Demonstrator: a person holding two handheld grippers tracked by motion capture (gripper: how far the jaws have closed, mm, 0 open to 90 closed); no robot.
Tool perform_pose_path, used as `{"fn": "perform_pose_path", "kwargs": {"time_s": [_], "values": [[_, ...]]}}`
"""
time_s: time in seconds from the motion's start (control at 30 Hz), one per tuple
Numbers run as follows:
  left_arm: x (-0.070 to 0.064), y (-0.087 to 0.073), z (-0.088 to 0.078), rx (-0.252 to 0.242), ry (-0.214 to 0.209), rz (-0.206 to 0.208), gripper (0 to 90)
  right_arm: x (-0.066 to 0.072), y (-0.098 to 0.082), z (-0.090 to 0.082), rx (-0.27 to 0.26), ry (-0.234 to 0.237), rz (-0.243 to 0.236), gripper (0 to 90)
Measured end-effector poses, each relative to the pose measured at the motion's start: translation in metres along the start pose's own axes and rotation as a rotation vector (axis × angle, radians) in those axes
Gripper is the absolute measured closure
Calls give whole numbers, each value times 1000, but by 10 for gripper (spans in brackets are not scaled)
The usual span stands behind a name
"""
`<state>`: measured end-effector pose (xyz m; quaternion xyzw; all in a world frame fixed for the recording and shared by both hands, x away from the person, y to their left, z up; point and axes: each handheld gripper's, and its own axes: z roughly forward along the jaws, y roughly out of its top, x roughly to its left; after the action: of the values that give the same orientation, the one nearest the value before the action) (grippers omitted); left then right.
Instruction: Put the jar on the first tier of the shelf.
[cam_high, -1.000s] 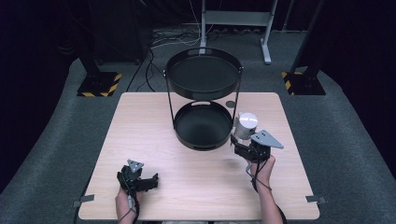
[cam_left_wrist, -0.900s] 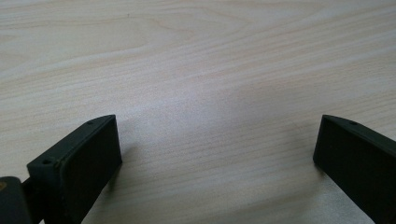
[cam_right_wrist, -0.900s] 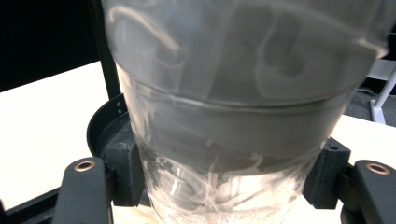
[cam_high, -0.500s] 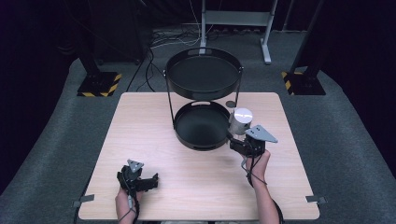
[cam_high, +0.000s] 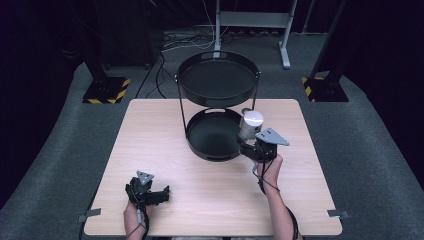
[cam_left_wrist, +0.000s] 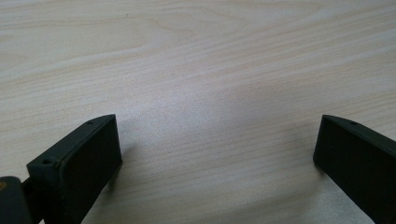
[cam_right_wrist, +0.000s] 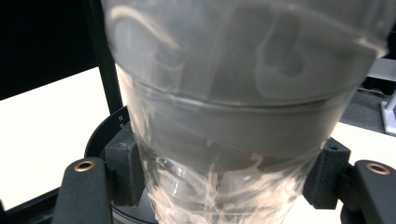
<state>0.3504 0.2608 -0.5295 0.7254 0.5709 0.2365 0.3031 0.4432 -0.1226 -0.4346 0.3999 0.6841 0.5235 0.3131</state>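
While idling low at the near left of the wooden table (cam_high: 150, 130), showing the left gripper (cam_high: 161, 192) in the person's left hand, jaws spread wide with nothing between them. Hovering just over bare wood grain in the left gripper view. Probably parking there to leave the middle of the table free for the other hand.

Moving farther in and to the right, coming to the right gripper (cam_high: 248, 144), raised in the person's right hand (cam_high: 270, 167), forearm entering from the bottom edge. Clamping a clear plastic cup (cam_high: 250, 125) between both jaws, pads pressing its lower part from either side in the right gripper view. Carrying the cup upright, pale top facing up. Likely gripping low so that the tall body stays in sight and level.

Hanging the cup right at the right-hand rim of the lower tray (cam_high: 200, 147), apparently lifted rather than standing, though hard to be certain. Not telling whether it is heading into the tray or coming out of it.

Looking beyond, reaching a black two-tier stand: lower tray sitting on the table, upper tray (cam_high: 218, 97) raised on thin posts directly above. Both trays appearing empty.

Ending farthest back with dark floor, loose cables and a metal frame.
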Motion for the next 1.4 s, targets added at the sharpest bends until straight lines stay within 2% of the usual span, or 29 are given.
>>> {"fn": "perform_pose_path", "kwargs": {"time_s": [0.87, 1.4], "values": [[0, 0, 0, 0, -1, 4, 3, 13, 12, 36, 21, 22, -22, 296], [0, 0, 0, -1, -1, 3, 3, 21, 3, 66, 55, 28, -17, 296]]}}
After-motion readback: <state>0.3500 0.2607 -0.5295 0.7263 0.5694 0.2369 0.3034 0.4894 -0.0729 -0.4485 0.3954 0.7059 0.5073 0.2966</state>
